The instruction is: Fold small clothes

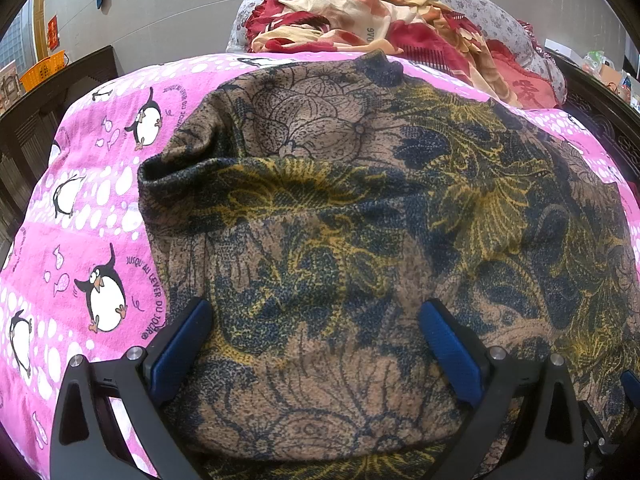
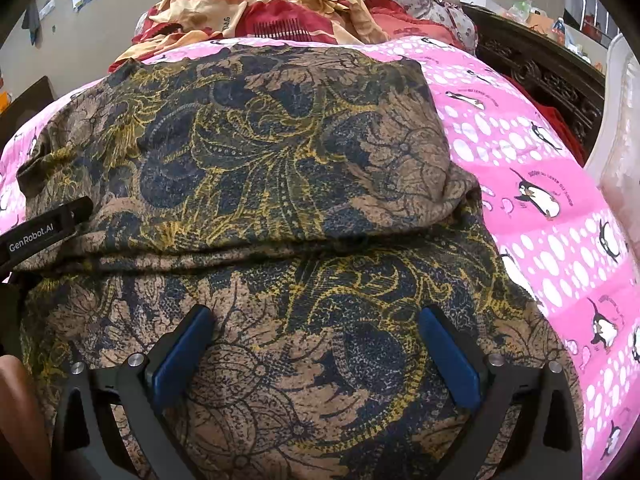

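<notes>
A brown garment (image 1: 360,208) with dark blue and yellow floral print lies spread on a pink penguin-print sheet (image 1: 92,208). A folded layer with a cuff-like edge (image 1: 160,176) lies across its upper left. My left gripper (image 1: 316,320) is open, its blue pads (image 1: 180,344) wide apart just over the garment's near part. In the right wrist view the same garment (image 2: 280,160) shows a fold edge across its middle. My right gripper (image 2: 316,324) is open over the near part. The left gripper's body (image 2: 44,228) shows at the left edge.
A crumpled red and cream blanket (image 1: 360,20) and a flowered pillow (image 1: 480,4) lie at the far end of the bed. A dark carved wooden bed frame (image 2: 540,76) runs along the right. An orange basket (image 1: 44,68) stands at far left.
</notes>
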`<state>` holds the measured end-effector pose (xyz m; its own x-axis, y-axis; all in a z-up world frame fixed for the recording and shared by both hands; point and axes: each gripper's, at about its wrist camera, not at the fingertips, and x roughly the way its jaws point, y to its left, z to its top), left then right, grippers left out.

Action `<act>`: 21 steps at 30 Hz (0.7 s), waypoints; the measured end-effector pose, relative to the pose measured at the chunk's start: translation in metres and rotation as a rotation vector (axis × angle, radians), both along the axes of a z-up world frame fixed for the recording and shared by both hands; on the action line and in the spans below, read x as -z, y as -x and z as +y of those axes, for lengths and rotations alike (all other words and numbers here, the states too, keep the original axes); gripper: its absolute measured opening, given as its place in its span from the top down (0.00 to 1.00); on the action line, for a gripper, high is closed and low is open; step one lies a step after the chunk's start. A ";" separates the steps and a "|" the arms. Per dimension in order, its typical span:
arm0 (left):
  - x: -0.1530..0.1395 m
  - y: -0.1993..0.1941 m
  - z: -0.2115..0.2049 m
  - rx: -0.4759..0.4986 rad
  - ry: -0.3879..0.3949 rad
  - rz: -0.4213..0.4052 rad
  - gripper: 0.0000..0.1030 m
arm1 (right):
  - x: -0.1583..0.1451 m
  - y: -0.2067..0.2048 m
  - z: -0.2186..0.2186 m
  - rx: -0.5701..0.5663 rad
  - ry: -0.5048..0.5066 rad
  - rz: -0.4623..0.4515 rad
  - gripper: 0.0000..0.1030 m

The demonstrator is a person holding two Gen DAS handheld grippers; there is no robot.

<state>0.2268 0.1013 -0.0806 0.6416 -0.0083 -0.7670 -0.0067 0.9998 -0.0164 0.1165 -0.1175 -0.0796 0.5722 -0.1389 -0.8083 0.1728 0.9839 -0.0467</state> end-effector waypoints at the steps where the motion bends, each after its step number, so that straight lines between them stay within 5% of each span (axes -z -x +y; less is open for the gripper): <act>1: 0.000 0.000 0.000 0.000 0.000 0.000 0.00 | 0.000 0.000 0.000 0.000 0.000 0.000 0.00; 21: 0.000 0.000 0.000 0.000 0.000 0.000 0.00 | 0.000 0.001 0.000 -0.001 0.005 -0.002 0.00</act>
<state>0.2268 0.1015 -0.0807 0.6415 -0.0083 -0.7671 -0.0068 0.9998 -0.0165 0.1150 -0.1174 -0.0794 0.5743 -0.1427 -0.8061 0.1719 0.9838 -0.0517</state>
